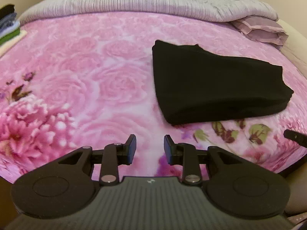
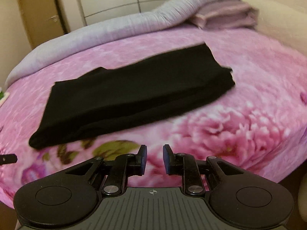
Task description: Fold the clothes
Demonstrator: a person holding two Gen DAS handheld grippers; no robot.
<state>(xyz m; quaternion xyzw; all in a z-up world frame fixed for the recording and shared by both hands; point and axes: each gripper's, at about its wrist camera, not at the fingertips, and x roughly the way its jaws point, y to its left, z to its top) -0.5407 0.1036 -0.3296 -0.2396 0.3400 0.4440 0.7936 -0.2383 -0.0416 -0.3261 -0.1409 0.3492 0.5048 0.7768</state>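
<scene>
**Black garment folded on bed; both grippers clear of it**

Black garment lies folded in a flat, layered rectangle on the pink floral blanket. In the left wrist view we find it at about two o'clock from the left gripper, apart from the fingertips, with bare blanket between. In the right wrist view we find the same garment at about eleven o'clock from the right gripper, again not touching the fingers.

We record the left gripper as released: its two pads stand apart with only blanket showing in the gap. We record the right gripper likewise released, pads parted, nothing between them. Each gripper's tip shows at the edge of the other's view, at four o'clock in the left view and at nine o'clock in the right.

Beyond the garment, at twelve o'clock, a ribbed grey quilt is bunched along the far side of the bed. A mauve pillow lies at two o'clock. A stack of folded clothes sits at ten o'clock in the left wrist view, well apart from the garment. The right wrist view is somewhat blurred.
</scene>
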